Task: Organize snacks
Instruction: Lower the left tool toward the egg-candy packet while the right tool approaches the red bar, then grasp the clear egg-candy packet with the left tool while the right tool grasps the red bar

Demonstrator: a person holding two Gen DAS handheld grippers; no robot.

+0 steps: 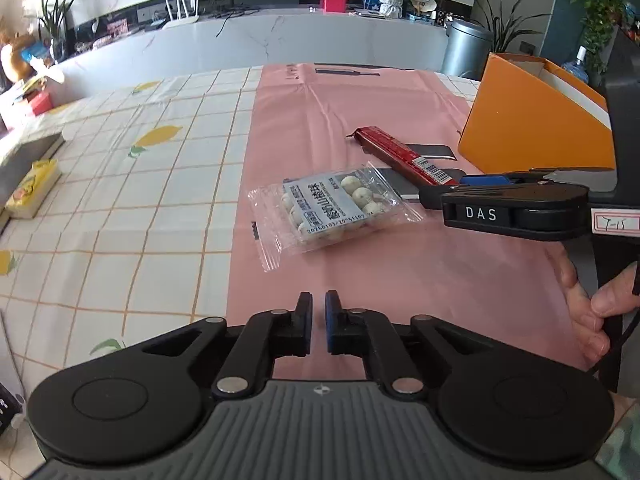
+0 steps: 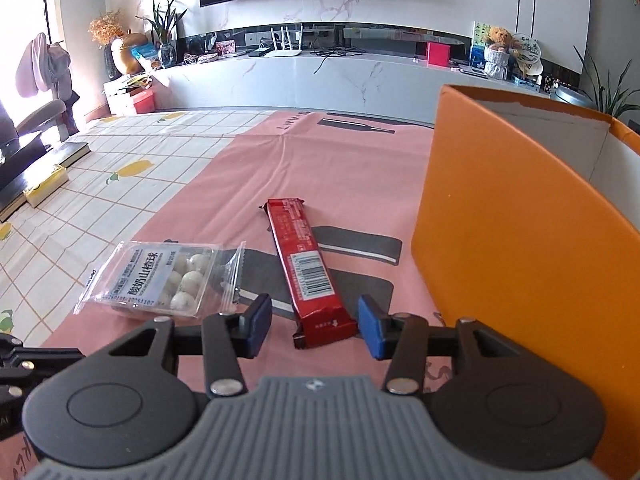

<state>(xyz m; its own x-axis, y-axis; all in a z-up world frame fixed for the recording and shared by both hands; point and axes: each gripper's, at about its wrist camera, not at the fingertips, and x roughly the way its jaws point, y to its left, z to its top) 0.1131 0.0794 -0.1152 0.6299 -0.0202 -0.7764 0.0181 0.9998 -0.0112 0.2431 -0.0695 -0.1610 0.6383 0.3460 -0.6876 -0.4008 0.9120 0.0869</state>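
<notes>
A red wrapped snack bar [image 2: 300, 248] lies on the pink mat [image 2: 340, 168], its near end between the fingers of my right gripper [image 2: 316, 316]. The jaws stand open on either side of it, and the blue pads do not press on it. A clear packet of white coated balls [image 2: 160, 280] lies to the left of the bar. An open orange box [image 2: 520, 240] stands to the right. In the left wrist view my left gripper [image 1: 319, 308] hangs over bare mat short of the packet [image 1: 332, 208], shut with nothing held. The right gripper [image 1: 452, 190] reaches in from the right at the bar [image 1: 404, 154].
A white checked tablecloth with lemon prints [image 1: 140, 184] covers the table left of the mat. A yellow pack [image 1: 34, 188] and a dark book [image 1: 24, 152] lie at its far left edge. A person's hand [image 1: 592, 312] holds the right gripper's handle. The orange box [image 1: 532, 120] blocks the right side.
</notes>
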